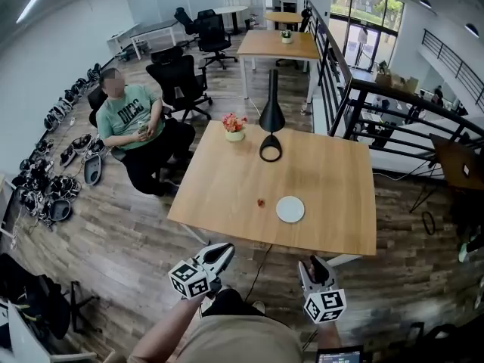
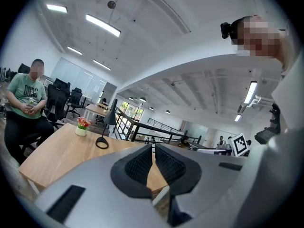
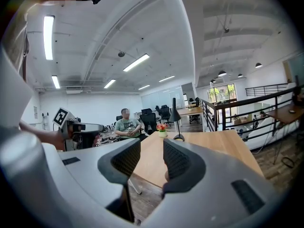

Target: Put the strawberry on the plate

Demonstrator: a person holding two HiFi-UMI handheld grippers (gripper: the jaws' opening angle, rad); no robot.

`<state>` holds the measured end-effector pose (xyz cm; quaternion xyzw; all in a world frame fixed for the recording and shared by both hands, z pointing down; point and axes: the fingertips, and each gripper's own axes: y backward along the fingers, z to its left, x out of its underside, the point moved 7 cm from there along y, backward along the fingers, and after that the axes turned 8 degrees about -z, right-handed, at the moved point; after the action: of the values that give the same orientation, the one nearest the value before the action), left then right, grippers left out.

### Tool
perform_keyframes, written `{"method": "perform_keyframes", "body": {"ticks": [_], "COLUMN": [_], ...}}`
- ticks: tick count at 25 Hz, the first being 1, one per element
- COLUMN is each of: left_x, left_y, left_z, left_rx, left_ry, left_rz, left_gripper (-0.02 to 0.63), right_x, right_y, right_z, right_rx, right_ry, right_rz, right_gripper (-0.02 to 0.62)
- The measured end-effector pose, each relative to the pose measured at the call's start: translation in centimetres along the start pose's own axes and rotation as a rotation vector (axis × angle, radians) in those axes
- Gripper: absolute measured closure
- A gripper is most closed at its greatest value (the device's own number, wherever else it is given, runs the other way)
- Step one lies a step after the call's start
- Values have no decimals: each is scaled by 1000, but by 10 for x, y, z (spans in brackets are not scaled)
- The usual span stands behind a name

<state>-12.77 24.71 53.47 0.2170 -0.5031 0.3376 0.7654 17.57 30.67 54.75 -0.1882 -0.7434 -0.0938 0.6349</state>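
A small red strawberry [image 1: 260,202] lies on the wooden table [image 1: 227,187] near its front edge. Just to its right sits a round white plate [image 1: 290,209], with nothing on it. Both grippers hang in front of the table, short of that edge and above the floor. My left gripper [image 1: 224,250] [image 2: 153,151] has its jaws shut, tips touching, with nothing between them. My right gripper [image 1: 315,263] [image 3: 152,148] holds its jaws a little apart, and the gap is empty. Neither gripper view shows the strawberry or the plate.
At the table's far side stand a black desk lamp [image 1: 271,116] and a small flower pot [image 1: 234,127]. A person [image 1: 132,127] sits on a chair left of the table. A black railing [image 1: 355,104] runs along the right, and office chairs [image 1: 178,82] stand behind.
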Motion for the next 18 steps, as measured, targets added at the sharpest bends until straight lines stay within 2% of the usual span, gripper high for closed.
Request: {"method": "perform_keyframes", "body": {"ticks": [6, 9, 15, 18], "left_x": [-10, -25, -12, -18], "left_y": [12, 12, -35, -56], "left_z": [13, 42, 78, 95], "left_rx": [-12, -3, 24, 32], "left_ry": [16, 25, 59, 60], "left_rz": [4, -21, 25, 44], "left_gripper": [601, 601, 601, 601], "right_x": [-7, -11, -12, -18], "right_y": [-14, -43, -85, -107], "right_z": [15, 29, 10, 3], "right_rx": [-10, -3, 23, 42], "right_ry": [35, 73, 85, 80], "right_rz": [33, 33, 71, 76], "right_gripper": [445, 445, 445, 445]}}
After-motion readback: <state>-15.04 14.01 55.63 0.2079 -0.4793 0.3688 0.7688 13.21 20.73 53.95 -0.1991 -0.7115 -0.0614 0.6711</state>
